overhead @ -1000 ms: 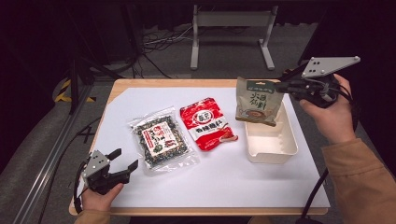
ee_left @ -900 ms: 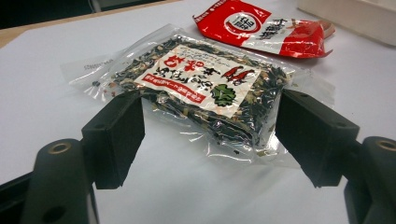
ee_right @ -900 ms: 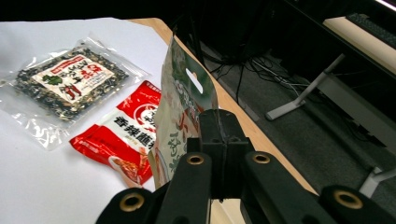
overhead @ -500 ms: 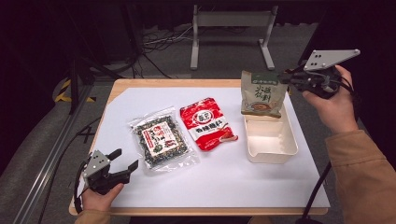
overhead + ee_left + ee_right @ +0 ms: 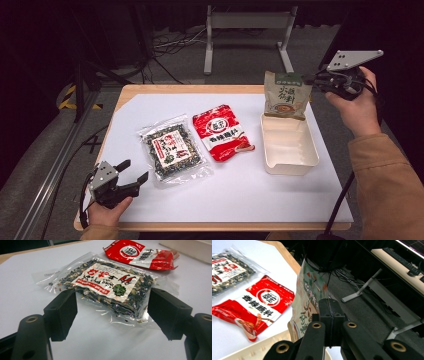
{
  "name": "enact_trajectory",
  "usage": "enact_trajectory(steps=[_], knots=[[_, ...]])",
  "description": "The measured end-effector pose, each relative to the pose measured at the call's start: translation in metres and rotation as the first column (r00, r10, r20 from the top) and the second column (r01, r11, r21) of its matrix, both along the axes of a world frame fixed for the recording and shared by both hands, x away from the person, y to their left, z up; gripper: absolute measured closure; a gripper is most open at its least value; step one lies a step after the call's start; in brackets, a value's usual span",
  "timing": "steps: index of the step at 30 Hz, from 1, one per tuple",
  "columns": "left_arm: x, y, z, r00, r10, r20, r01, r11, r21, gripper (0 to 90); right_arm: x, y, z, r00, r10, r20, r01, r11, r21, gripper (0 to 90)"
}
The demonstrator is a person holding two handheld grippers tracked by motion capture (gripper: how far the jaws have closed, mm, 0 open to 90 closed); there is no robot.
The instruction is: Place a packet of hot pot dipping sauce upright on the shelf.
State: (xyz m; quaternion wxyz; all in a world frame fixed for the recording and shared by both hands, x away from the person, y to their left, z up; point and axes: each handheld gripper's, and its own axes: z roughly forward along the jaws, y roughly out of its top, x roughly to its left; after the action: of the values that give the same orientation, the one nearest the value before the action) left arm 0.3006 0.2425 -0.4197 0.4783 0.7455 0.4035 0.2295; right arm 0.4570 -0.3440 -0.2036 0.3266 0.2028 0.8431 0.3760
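My right gripper [image 5: 311, 80] is shut on the edge of a beige and green snack pouch [image 5: 286, 95], which hangs upright above the far end of a white tray [image 5: 290, 165]. From the right gripper view the pouch [image 5: 308, 302] is pinched between the closed jaws of that gripper [image 5: 331, 315]. My left gripper [image 5: 132, 172] rests open near the table's front left corner, jaws pointing at a clear bag of dark mix [image 5: 172, 150]. That bag [image 5: 107, 287] lies just beyond the open left gripper [image 5: 111, 312]. A red snack pouch [image 5: 220, 131] lies flat mid-table.
White paper [image 5: 240, 200] covers the wooden table [image 5: 200, 89]. Beyond the far edge stand a metal frame [image 5: 247, 30] and cables on the floor. A rail runs along the left side.
My right gripper has carried the beige pouch toward the far end of the tray and swung it more upright. The left gripper has stayed put.
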Motion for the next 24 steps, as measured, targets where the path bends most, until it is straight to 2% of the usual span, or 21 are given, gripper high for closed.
enact_trajectory(steps=[11,24], knots=[[-0.003,0.003,-0.001,0.9999,0.013,-0.002,-0.013,0.9999,-0.002,24.4,0.017,-0.005,-0.012,0.9997,-0.024,0.009,0.024,0.9997,-0.003,90.0],[-0.003,0.003,-0.001,0.9999,0.011,-0.006,-0.011,0.9999,0.000,24.4,0.032,-0.006,-0.029,0.9988,-0.049,-0.009,0.048,0.9987,-0.016,90.0]])
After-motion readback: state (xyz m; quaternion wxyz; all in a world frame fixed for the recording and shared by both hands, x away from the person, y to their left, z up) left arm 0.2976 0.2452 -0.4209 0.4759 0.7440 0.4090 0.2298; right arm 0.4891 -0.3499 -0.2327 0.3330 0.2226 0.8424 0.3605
